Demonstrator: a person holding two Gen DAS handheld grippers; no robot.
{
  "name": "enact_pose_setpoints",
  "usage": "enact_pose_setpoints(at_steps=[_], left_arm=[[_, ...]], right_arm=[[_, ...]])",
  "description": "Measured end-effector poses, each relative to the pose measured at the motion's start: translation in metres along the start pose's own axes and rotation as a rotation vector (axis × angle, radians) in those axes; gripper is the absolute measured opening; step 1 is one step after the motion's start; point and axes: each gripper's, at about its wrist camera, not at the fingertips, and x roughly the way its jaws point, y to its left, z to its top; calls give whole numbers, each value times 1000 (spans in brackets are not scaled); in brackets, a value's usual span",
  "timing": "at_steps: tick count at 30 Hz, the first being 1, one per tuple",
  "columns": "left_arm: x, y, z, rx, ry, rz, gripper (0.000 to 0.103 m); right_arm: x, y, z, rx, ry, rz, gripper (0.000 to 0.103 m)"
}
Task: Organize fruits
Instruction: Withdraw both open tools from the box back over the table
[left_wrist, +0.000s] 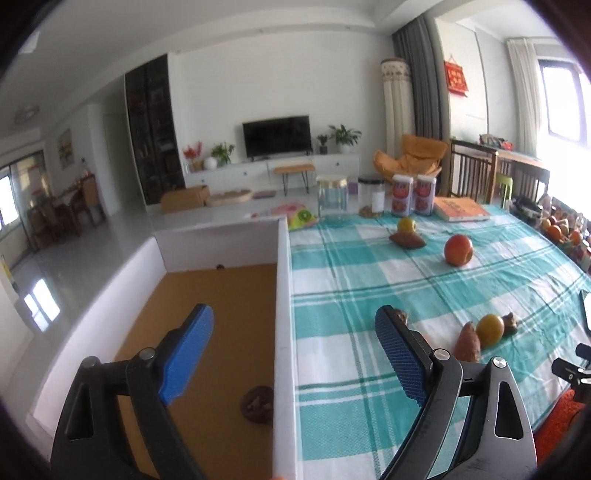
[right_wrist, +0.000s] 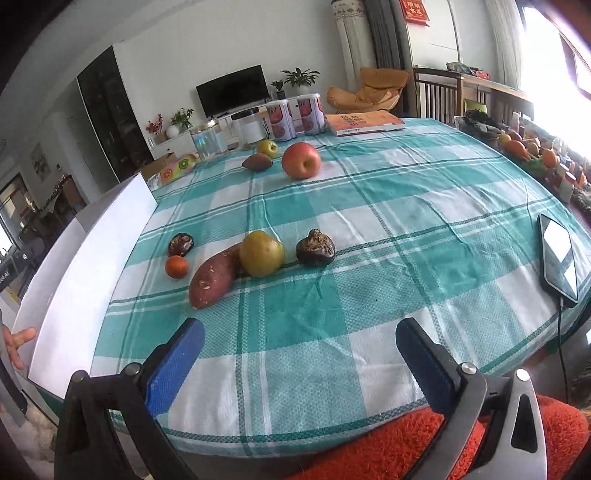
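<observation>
Left wrist view: left claw (left_wrist: 295, 350) spread wide, nothing between the blue pads, straddling the right wall of the white box (left_wrist: 284, 314). Left finger sits over the box's brown floor, right finger over the checked cloth (left_wrist: 369, 266) on the bench. One dark shrivelled fruit (left_wrist: 257, 403) lies in the box, near the right wall. On the cloth: red apple (left_wrist: 458, 250) mid-bench, well apart from the claw; a sweet potato (left_wrist: 467, 343) and a yellow-green fruit (left_wrist: 489, 329) touching each other near the right finger

Right wrist view: right claw (right_wrist: 301, 345) also wide apart and empty, over bare cloth at the near bench edge. Ahead of it a row: small orange fruit (right_wrist: 176, 266), sweet potato, yellow-green fruit, dark wrinkled fruit (right_wrist: 316, 248). Apple further back. Phone (right_wrist: 559, 264) at the right edge. Fingers of a hand (right_wrist: 18, 341) at the box's near corner
</observation>
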Motion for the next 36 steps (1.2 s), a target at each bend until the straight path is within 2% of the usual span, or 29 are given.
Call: enact_pose_setpoints(at_steps=[2, 4, 8, 13, 18, 22, 24, 28, 33, 36], left_arm=[[-16, -15, 7, 35, -53, -46, 94], [-23, -33, 11, 76, -49, -127, 94], [-13, -71, 5, 142, 44, -255, 94], [12, -103, -19, 136, 210, -377, 94], [43, -122, -48, 135, 338, -391, 94], [76, -122, -67, 85, 408, -368, 94], [86, -121, -74, 84, 428, -337, 94], [93, -122, -84, 117, 420, -296, 94], [99, -126, -95, 153, 437, -293, 94], [102, -122, -99, 120, 439, -311, 95]], right_arm=[[2, -2, -1, 6, -3, -18, 103], [6, -5, -1, 20, 9, -19, 103], [7, -10, 0, 38, 14, -28, 103], [4, -13, 1, 40, 10, -40, 103], [4, -17, 9, 30, 13, -73, 103], [-2, 0, 19, -153, -41, -236, 103], [-1, 5, 20, -214, -47, -282, 103], [1, -8, 11, -102, -45, -165, 103], [-4, -19, 9, -46, -90, -140, 103], [-3, -24, 6, -16, -95, -142, 103]])
